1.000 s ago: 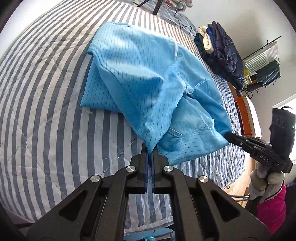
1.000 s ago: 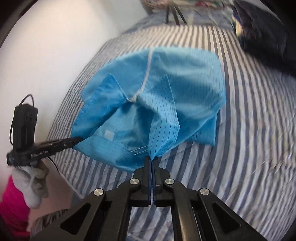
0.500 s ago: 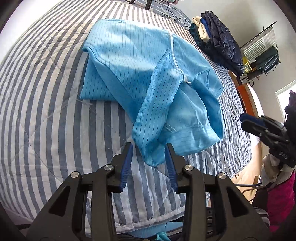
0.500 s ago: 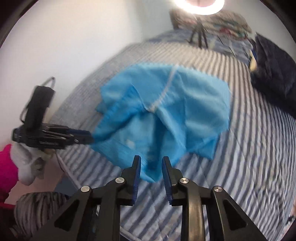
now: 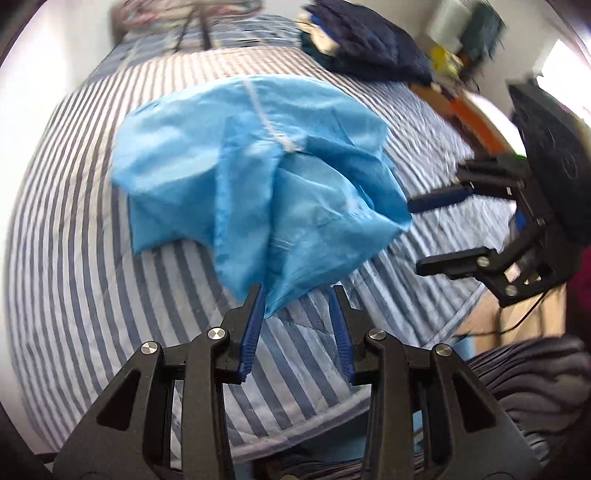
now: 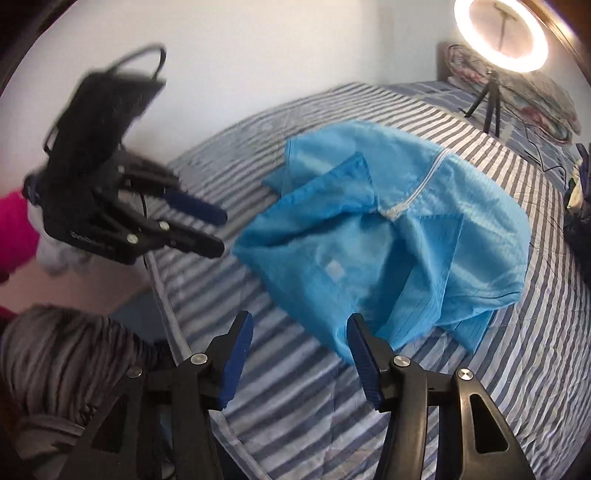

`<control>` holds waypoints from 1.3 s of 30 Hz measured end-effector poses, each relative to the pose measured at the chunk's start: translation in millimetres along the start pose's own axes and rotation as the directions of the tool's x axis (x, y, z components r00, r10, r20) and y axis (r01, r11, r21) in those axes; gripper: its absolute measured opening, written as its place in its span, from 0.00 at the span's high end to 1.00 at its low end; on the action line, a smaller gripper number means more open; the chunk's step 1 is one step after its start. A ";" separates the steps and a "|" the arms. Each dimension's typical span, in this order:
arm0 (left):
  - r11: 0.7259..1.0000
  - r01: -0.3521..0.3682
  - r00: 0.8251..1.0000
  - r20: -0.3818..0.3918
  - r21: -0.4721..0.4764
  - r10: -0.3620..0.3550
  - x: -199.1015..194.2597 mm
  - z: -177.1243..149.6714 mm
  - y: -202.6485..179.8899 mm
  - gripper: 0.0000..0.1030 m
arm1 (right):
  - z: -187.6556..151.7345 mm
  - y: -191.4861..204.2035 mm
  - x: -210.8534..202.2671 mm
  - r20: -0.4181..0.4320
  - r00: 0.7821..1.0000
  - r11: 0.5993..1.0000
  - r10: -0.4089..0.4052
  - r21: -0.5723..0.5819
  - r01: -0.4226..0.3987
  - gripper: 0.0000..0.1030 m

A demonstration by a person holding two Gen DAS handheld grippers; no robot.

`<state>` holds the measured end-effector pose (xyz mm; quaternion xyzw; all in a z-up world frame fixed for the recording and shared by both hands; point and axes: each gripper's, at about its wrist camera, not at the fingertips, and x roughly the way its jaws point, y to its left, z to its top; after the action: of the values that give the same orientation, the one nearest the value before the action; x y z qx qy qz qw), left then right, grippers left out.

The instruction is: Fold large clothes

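The left gripper (image 5: 297, 306) stands partly open with nothing pinched; the near corner of the blue garment (image 5: 258, 184) hangs just past its left finger (image 5: 253, 321), and whether cloth and pad touch cannot be told. The right gripper (image 6: 299, 347) has its jaws opening, wider apart, and nothing is between them; the garment's near edge lies just beyond its right finger (image 6: 364, 354). Seen from the right wrist, the left gripper's black body carries white lettering, too blurred to read. There are two grippers and one garment, which lies crumpled in a loose heap on the striped bedcover (image 5: 74, 258), its white zipper (image 6: 421, 188) running up the middle and a small white patch (image 6: 335, 269) on the cloth. Farther off, one ring light (image 6: 500, 33) glows on a small tripod (image 6: 489, 99), and a pile of dark clothes (image 5: 369, 48) sits at the bed's far side.
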<state>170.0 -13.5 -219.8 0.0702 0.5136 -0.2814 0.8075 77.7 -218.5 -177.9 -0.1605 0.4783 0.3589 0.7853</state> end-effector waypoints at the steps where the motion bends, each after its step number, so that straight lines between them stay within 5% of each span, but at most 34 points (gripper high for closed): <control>1: 1.000 0.003 1.000 -0.010 0.029 -0.003 2.7 -0.4 -5.4 0.66 | -1.5 3.2 5.0 -0.018 1.000 0.999 -0.022 -0.033 0.022 0.46; 4: 0.997 -0.001 0.999 -0.035 0.082 0.004 15.6 3.8 -18.4 0.63 | -5.2 9.2 17.6 -0.042 0.992 0.986 -0.121 -0.121 0.116 0.49; 5: 0.995 -0.014 0.999 -0.035 0.094 0.017 19.0 5.1 -21.1 0.63 | -5.5 10.4 21.8 -0.044 0.988 0.981 -0.145 -0.138 0.138 0.67; 7: 0.994 -0.030 0.999 -0.025 0.109 0.032 22.8 7.6 -24.7 0.63 | -3.9 9.6 28.1 -0.046 0.980 0.970 -0.196 -0.157 0.187 0.89; 10: 0.980 -0.107 0.994 0.010 0.167 0.107 29.9 10.9 -30.3 0.63 | 0.4 4.8 16.6 0.039 0.969 0.962 -0.243 -0.118 0.246 0.96; 15: 0.939 -0.252 0.968 0.074 0.235 0.241 50.6 16.4 -37.9 0.66 | 2.6 -3.1 -1.2 0.105 0.964 0.964 -0.246 -0.081 0.255 0.97; 16: 0.932 -0.272 0.962 0.085 0.241 0.259 54.4 16.5 -37.4 0.88 | 1.0 -3.2 -0.6 0.102 0.963 0.963 -0.248 -0.085 0.256 0.97; 17: 0.932 -0.269 0.963 0.081 0.244 0.257 53.4 12.4 -33.6 0.97 | -0.5 -1.8 0.5 0.094 0.964 0.961 -0.250 -0.094 0.259 0.97; 23: 0.930 -0.217 0.976 0.032 0.298 0.218 64.7 -8.0 -28.8 0.97 | -24.2 6.5 24.3 0.008 0.973 0.963 -0.230 -0.141 0.229 1.00; 25: 0.945 -0.183 0.982 0.009 0.273 0.188 63.9 -9.7 -23.4 0.91 | -30.5 8.1 30.8 -0.023 0.974 0.964 -0.225 -0.149 0.219 1.00; 29: 0.978 -0.094 0.996 0.017 0.185 0.093 38.4 -12.9 -9.7 0.75 | -24.7 -2.9 6.8 -0.005 0.997 0.995 -0.077 -0.069 0.077 0.74; 31: 0.988 -0.046 0.998 0.043 0.151 0.039 20.5 -14.0 -4.6 0.61 | -17.9 -9.6 -14.8 0.053 0.998 0.999 0.023 -0.026 -0.022 0.74; 33: 0.996 -0.003 0.998 0.063 0.093 -0.002 6.9 -12.7 4.8 0.60 | -5.9 -23.8 -32.3 0.147 0.983 0.991 0.109 0.055 -0.119 0.74; 36: 1.000 0.025 0.996 0.087 0.013 -0.026 -5.4 -7.6 20.4 0.60 | 16.1 -42.1 -23.7 0.218 0.971 0.977 0.092 0.169 -0.131 0.83; 39: 0.999 0.001 0.994 0.114 -0.037 0.004 -11.6 -0.2 38.0 0.60 | 35.9 -59.2 11.4 0.192 0.980 0.963 0.058 0.248 -0.105 0.86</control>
<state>186.2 22.7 -216.4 0.0394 0.4720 -0.2747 0.8368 146.3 -233.4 -175.6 -0.0038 0.4528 0.3394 0.8245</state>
